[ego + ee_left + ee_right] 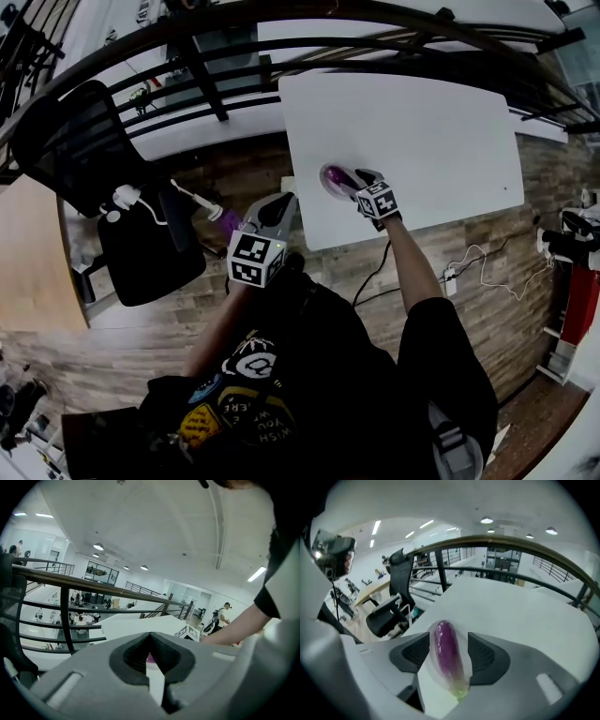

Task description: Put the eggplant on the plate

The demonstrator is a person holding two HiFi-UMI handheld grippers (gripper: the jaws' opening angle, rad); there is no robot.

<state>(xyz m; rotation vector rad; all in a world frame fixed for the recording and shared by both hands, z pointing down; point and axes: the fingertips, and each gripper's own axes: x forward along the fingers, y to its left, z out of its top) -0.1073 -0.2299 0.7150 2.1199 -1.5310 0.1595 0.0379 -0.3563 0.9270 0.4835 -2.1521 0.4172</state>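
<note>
A purple eggplant [336, 176] with a green stem end lies on a small pale plate [324, 184] near the front left corner of the white table [422, 131]. My right gripper [356, 181] reaches down over it. In the right gripper view the eggplant [448, 653] lies lengthwise between the two dark pads [483, 656], on the plate [427, 665], and a thin gap shows on each side, so the right gripper [449, 641] is open. My left gripper [281, 202] hangs off the table by its front left edge. Its jaws [151, 641] stand together with nothing between them.
A black office chair [103, 131] stands left of the table, with white cables and a small purple item beside it. A dark railing [234, 56] curves behind the table. A wooden desk [28, 253] lies at far left. Cables [478, 262] trail over the wood floor at right.
</note>
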